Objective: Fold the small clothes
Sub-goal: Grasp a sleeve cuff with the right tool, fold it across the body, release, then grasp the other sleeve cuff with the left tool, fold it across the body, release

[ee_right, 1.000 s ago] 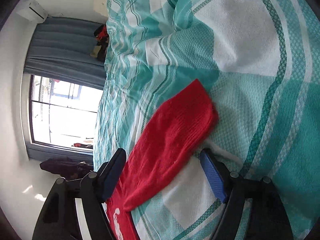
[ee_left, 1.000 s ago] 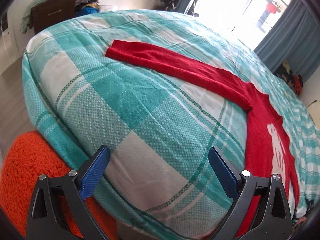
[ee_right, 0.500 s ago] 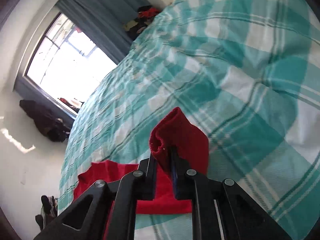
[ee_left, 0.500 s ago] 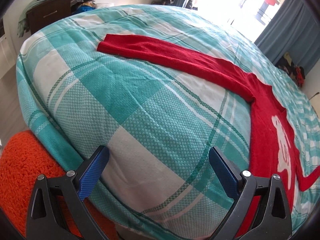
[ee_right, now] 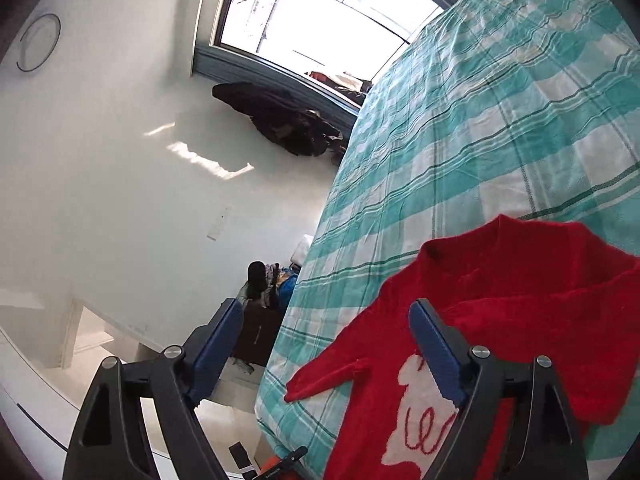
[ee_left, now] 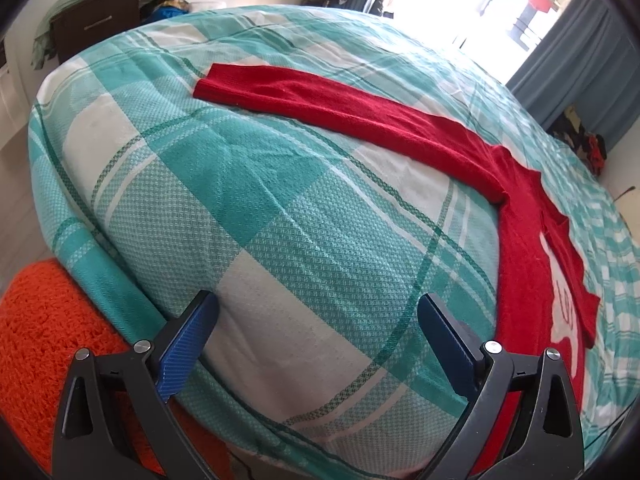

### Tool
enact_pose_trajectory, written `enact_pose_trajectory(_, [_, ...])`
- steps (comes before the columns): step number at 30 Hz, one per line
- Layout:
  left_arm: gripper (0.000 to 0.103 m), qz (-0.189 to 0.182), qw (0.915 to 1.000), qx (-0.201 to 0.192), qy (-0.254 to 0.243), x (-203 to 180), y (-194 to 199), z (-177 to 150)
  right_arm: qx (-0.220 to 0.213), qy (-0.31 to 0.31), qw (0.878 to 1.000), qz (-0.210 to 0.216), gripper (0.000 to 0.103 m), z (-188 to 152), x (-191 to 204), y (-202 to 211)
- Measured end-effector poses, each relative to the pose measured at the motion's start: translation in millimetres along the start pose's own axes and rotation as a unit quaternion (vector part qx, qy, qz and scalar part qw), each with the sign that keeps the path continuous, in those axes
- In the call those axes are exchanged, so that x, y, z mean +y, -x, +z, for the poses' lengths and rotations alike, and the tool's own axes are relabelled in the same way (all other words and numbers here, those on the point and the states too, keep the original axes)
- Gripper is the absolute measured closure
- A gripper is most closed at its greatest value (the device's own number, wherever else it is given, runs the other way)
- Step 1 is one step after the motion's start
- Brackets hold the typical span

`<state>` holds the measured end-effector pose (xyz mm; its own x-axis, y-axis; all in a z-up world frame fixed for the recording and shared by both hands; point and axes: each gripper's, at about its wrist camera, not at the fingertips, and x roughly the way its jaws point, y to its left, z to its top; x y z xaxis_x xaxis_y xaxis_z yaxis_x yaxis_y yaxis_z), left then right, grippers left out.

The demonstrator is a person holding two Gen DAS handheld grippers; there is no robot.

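A small red sweater (ee_left: 520, 240) with a white figure on its front lies on the teal-and-white plaid bed cover (ee_left: 280, 220). One long sleeve (ee_left: 320, 96) stretches flat toward the far left. The other sleeve (ee_right: 560, 312) lies folded across the sweater's body (ee_right: 380, 420) in the right wrist view. My left gripper (ee_left: 318, 340) is open and empty, above the bed's near edge, well short of the sweater. My right gripper (ee_right: 326, 340) is open and empty, just above the sweater's chest.
An orange shaggy stool (ee_left: 48, 340) stands at the bed's near left corner. A dark dresser (ee_left: 96, 24) piled with clothes is at the far left. Blue curtains (ee_left: 580, 40) and a bright window (ee_right: 320, 12) lie beyond the bed. The bed's edge (ee_right: 288, 360) drops to pale floor.
My right gripper pinched the sleeve's cuff, carried it over the sweater's body, then opened and let go. My left gripper stayed open and edged slightly closer over the bed.
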<state>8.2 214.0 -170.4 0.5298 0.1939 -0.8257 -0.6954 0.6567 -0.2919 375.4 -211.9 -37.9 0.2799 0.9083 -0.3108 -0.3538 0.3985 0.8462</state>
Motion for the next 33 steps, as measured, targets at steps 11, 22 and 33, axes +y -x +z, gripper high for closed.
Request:
enact_pose_trajectory(11, [0.005, 0.000, 0.9996, -0.017, -0.020, -14, 18, -2, 0.020, 0.093, 0.929, -0.357, 0.026, -53, -96, 73])
enact_pose_trajectory(22, [0.008, -0.276, 0.9423, 0.161, -0.100, -231, -41, 81, -0.022, 0.191, 0.882, -0.430, 0.015, -153, -159, 110])
enact_pose_trajectory(33, [0.048, -0.206, 0.9404, 0.227, -0.146, -317, -137, 81, -0.030, 0.197, 0.886, -0.419, 0.013, -149, -161, 108])
